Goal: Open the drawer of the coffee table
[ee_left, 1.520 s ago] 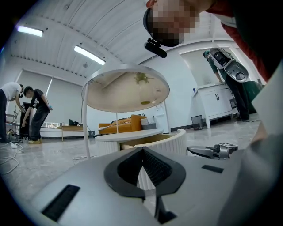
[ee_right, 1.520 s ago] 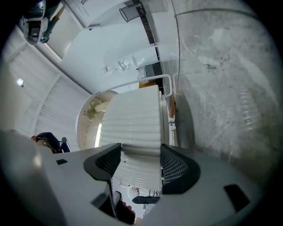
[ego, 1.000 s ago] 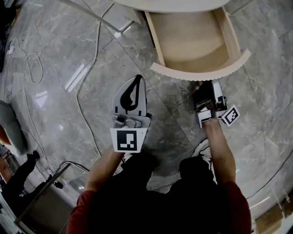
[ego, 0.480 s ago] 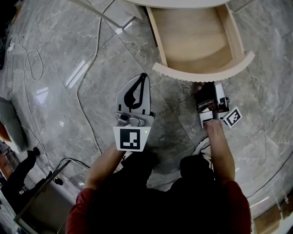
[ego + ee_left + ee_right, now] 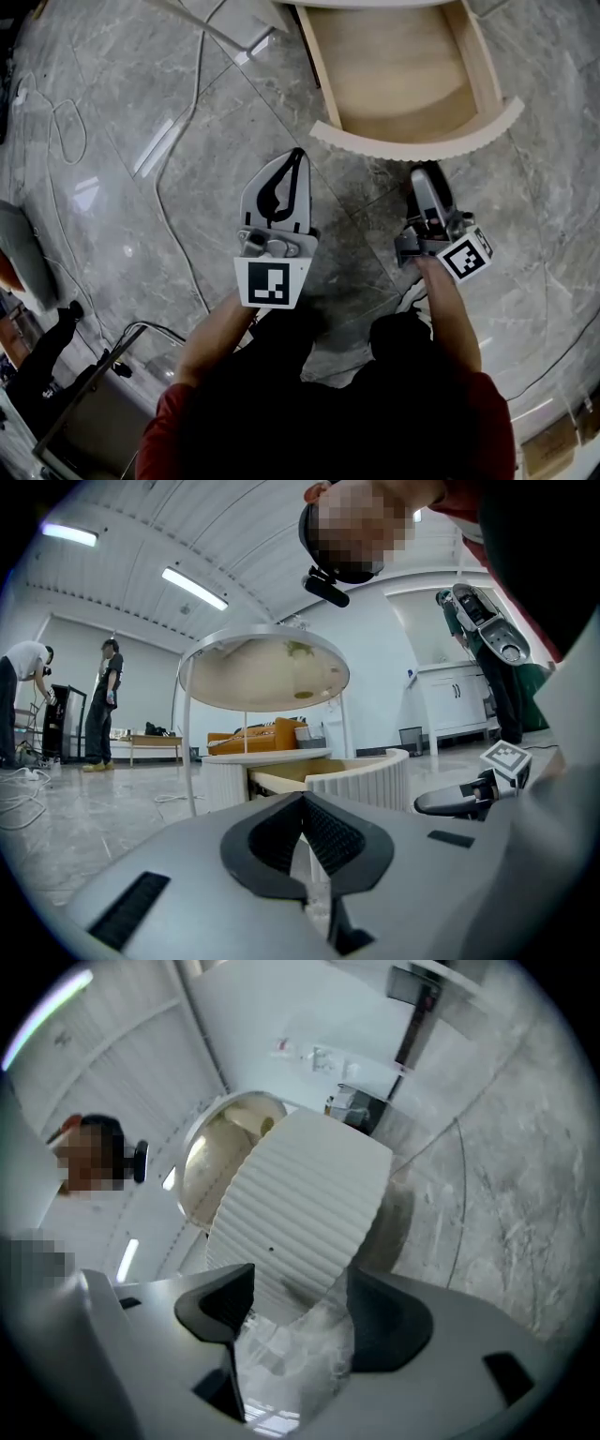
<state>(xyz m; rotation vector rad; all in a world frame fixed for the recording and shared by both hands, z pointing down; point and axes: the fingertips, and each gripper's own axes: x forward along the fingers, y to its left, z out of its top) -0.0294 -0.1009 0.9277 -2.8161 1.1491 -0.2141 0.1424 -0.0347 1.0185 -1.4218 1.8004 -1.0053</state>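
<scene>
Here the drawer [image 5: 412,145] stands pulled well out of the coffee table [image 5: 264,672]. Its stiff wooden box and ribbed, curved front probably run lightly on their runners; with no handle visible, the front's rim is the likely hold. The right gripper [image 5: 427,183], jaws apart and empty, points level just before that front. The left gripper [image 5: 292,164], jaws closed on nothing, is held level, well apart over the floor [image 5: 187,112].
</scene>
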